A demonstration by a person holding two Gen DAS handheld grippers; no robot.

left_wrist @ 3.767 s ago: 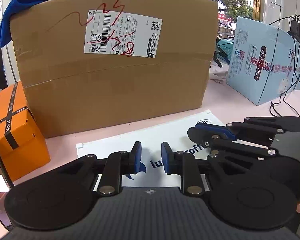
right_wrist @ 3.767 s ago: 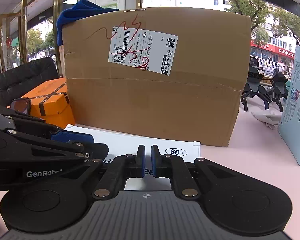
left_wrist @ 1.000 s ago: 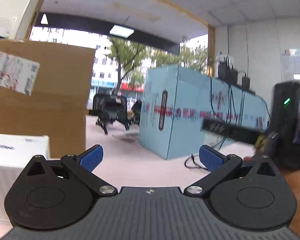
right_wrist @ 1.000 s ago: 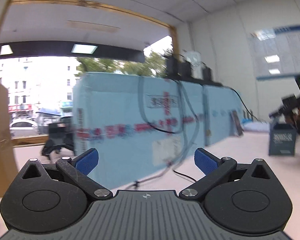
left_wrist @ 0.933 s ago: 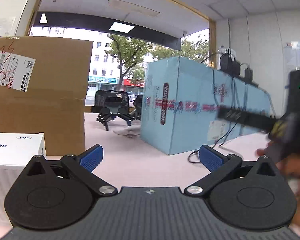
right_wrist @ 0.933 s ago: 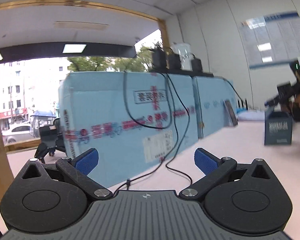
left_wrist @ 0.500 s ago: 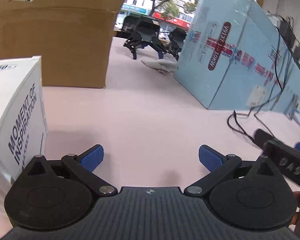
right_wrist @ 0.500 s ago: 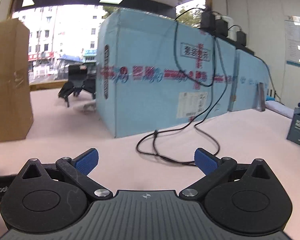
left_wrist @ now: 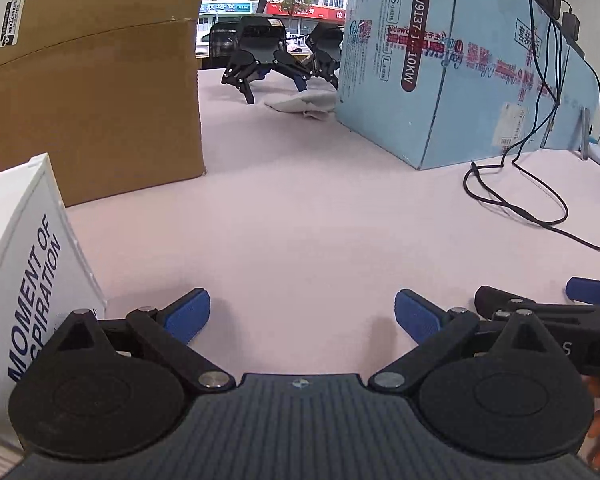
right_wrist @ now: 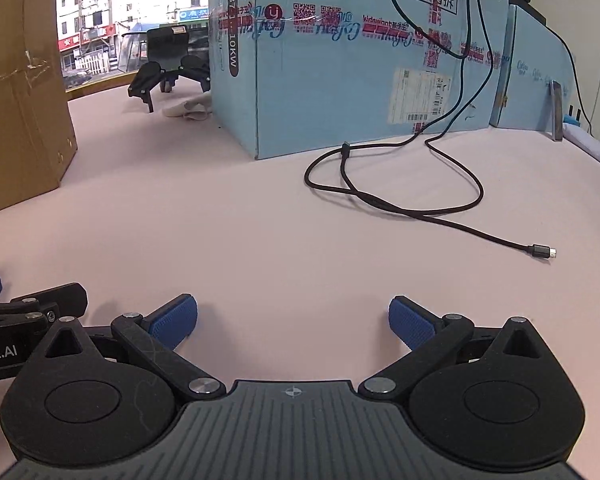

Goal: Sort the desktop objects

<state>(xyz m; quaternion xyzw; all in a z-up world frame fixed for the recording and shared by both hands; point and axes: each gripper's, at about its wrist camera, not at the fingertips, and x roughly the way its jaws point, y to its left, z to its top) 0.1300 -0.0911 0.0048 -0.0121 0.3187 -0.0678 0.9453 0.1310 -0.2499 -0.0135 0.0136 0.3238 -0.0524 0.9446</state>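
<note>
**Both grippers empty over the desk, sorting hardly begun**

Nearest to the cameras, the left gripper (left_wrist: 302, 316) is seen with its jaws spread wide, and nothing is held between them. The right gripper (right_wrist: 293, 320) is spread just as wide and is empty too. Both are kept low over the pink desk (left_wrist: 300, 220), side by side.

Just beside the left gripper, on its left, a white coffee box (left_wrist: 24, 280) is standing on the desk. A little farther, on the right side, a loose black cable (right_wrist: 400, 204) is lying in loops, with its plug end free. Behind these, a brown carton (left_wrist: 92, 80) and a blue carton (right_wrist: 360, 60) are placed, and between them two spare grippers (left_wrist: 276, 56) and a crumpled white cloth (left_wrist: 300, 104) are seen.

No object is judged to be sorted yet. The cable, the coffee box and the cloth are probably still to be picked up, so nearly all the work is left.
</note>
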